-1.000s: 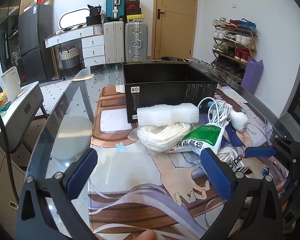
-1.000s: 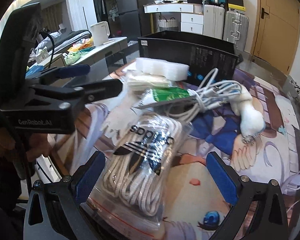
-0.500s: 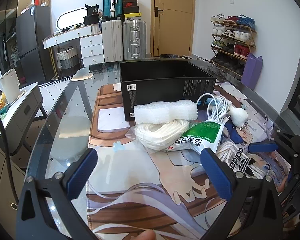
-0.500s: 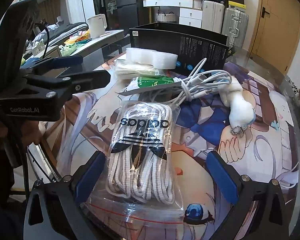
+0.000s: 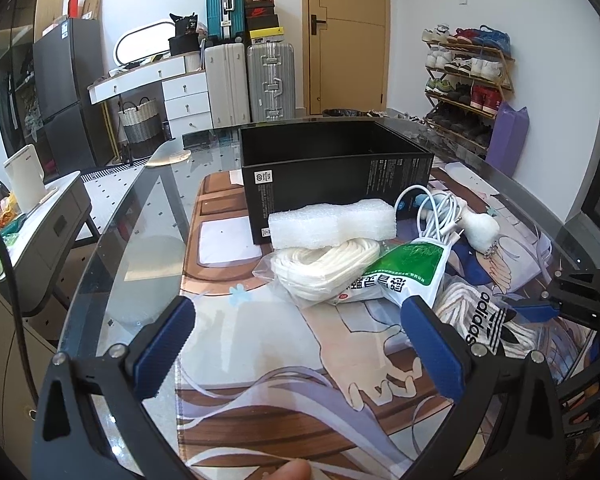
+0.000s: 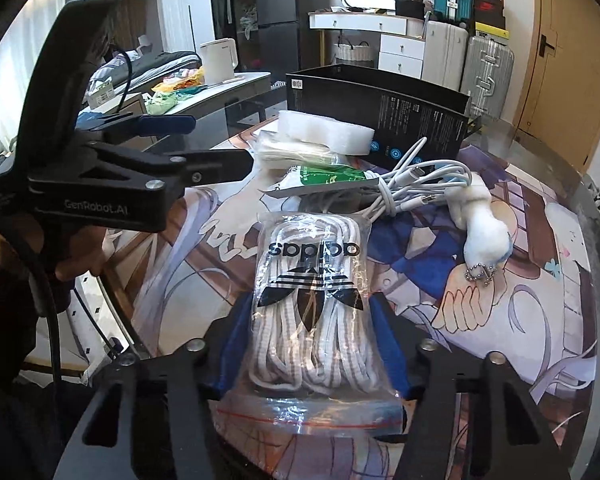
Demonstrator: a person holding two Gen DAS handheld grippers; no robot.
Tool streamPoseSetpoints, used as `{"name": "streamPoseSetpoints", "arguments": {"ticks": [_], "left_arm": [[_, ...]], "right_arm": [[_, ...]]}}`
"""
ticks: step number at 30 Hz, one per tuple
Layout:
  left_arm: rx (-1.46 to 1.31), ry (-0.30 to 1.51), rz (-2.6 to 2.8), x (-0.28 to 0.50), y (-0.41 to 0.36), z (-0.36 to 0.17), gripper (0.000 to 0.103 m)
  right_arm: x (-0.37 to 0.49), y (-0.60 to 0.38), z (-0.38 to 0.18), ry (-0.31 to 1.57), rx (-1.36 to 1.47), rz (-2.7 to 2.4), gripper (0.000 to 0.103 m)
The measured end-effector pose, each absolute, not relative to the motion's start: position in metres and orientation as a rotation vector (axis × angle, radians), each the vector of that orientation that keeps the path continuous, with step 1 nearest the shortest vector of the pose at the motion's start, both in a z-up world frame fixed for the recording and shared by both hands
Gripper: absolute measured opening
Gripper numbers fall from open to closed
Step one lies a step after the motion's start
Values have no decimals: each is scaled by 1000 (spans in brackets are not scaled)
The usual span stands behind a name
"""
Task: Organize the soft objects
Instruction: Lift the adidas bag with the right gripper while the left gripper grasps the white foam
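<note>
Behind the glass table (image 5: 148, 216), suitcases (image 5: 248, 80) flank a door (image 5: 346, 36).

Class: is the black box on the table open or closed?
Open: the black box has no lid on top, and its dark inner walls show.

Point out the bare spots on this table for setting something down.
Free: the glass left of the black box, and the mat between the left claw and the white rope bag. Crowded: right of the foam block.
</note>
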State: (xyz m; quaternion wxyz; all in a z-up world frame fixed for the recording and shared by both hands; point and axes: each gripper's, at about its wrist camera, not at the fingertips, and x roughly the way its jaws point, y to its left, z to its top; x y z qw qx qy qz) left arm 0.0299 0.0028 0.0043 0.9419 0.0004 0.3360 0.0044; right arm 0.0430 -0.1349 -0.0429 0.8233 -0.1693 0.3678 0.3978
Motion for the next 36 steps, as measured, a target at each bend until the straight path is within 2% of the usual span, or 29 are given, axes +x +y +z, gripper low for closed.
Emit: {"name": "streamPoseSetpoints", "arguments": {"ticks": [3, 6, 19, 36], "left_arm": [[12, 688, 8, 30, 0, 5, 103], [18, 696, -3, 31, -1, 4, 103], [-33, 741, -41, 48, 1, 8, 103], [-99, 783, -43, 90, -6, 7, 103]], "right_arm": [[39, -137, -39, 757, -371, 865, 50], [35, -142, -32, 726, -378, 876, 49], [42, -184, 5, 615, -260, 835, 48], [64, -191, 14, 601, -174, 753, 48]]}}
